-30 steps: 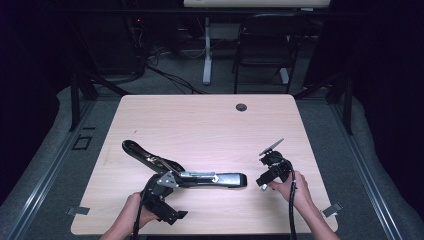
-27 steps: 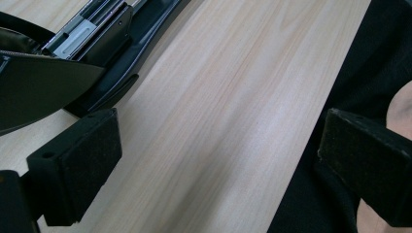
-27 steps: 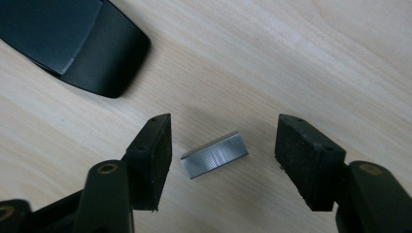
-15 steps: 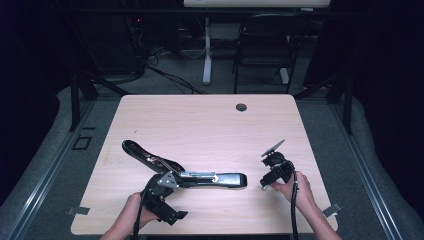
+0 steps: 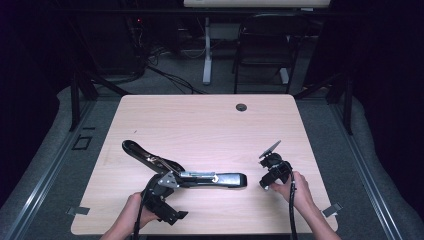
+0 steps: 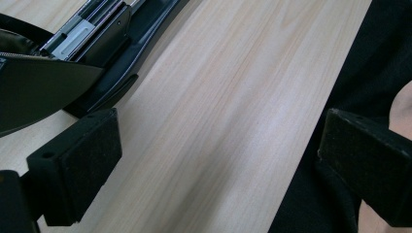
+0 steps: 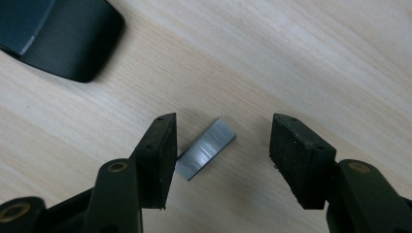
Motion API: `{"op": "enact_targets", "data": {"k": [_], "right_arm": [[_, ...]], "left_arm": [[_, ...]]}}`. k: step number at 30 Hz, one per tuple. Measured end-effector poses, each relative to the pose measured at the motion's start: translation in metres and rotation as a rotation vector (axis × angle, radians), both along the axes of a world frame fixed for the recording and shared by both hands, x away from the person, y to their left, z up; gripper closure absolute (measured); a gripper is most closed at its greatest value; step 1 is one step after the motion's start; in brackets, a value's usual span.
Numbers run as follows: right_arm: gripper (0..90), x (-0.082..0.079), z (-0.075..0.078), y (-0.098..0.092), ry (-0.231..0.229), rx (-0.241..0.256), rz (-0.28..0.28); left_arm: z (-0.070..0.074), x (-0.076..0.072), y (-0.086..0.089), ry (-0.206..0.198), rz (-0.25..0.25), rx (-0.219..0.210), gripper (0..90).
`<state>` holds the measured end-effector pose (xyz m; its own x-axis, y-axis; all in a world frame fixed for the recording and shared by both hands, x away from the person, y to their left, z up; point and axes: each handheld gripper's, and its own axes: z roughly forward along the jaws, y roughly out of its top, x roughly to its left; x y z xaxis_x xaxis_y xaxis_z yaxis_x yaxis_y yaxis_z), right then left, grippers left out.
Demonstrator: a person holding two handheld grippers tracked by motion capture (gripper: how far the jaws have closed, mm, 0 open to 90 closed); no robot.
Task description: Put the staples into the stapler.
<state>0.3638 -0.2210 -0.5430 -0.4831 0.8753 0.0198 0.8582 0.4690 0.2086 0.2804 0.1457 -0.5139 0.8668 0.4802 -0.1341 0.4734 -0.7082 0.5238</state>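
A large black stapler [image 5: 200, 178] lies opened flat on the wooden table [image 5: 210, 125], its handle arm [image 5: 142, 154] raised toward the left and its metal staple channel [image 6: 80, 29] exposed. My left gripper [image 5: 162, 200] sits by the stapler's hinge at the table's front edge; it is open, with its pads [image 6: 87, 155] wide apart over bare wood. My right gripper [image 7: 221, 153] is open and lowered over a small silver strip of staples [image 7: 205, 149] lying flat on the table between its jaws. The strip touches the left pad [image 7: 163, 145]. The stapler's front end [image 7: 68, 34] shows at the upper left.
A round cable grommet [image 5: 241, 107] sits at the table's far edge. Beyond the table stand a chair [image 5: 262, 50] and a desk leg [image 5: 206, 55]. Tape marks [image 5: 332, 210] lie on the floor at the front corners.
My right gripper has shifted slightly toward the front right. The left gripper and the stapler have stayed put.
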Motion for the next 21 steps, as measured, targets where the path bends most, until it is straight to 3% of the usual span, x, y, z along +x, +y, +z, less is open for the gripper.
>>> {"op": "enact_targets", "data": {"k": [1,3,4,8,11,16,17,18,21], "right_arm": [[43.9,0.001,0.001,-0.001,0.011,-0.013,0.013],[44.8,-0.001,-0.002,-0.003,-0.014,0.015,-0.019],[45.5,0.000,0.001,-0.005,0.014,-0.009,0.007],[50.6,0.000,0.002,-0.009,0.009,0.004,0.004],[53.2,0.001,0.005,-0.013,0.037,-0.019,0.030],[60.9,0.002,0.006,-0.016,0.040,0.014,0.041],[61.9,0.002,0.005,-0.015,0.022,0.025,0.027],[63.2,0.004,0.008,-0.015,0.041,-0.003,0.050],[66.5,0.008,0.013,-0.013,0.050,0.004,0.052]], "left_arm": [[0.000,0.000,0.000,0.001,-0.001,0.002,2.1],[0.000,0.000,0.000,0.001,-0.001,0.003,2.0],[0.000,0.000,0.000,0.001,0.000,0.002,2.0],[0.000,0.000,0.000,0.005,-0.002,0.004,2.0],[-0.001,0.000,0.000,0.006,-0.003,0.006,2.0],[-0.001,0.000,-0.001,0.006,-0.006,0.006,1.9],[-0.001,0.000,-0.001,0.006,-0.010,0.009,1.9],[-0.001,0.000,-0.001,0.007,-0.009,0.011,1.9],[-0.002,0.000,-0.003,0.010,-0.012,0.010,1.8]]}}
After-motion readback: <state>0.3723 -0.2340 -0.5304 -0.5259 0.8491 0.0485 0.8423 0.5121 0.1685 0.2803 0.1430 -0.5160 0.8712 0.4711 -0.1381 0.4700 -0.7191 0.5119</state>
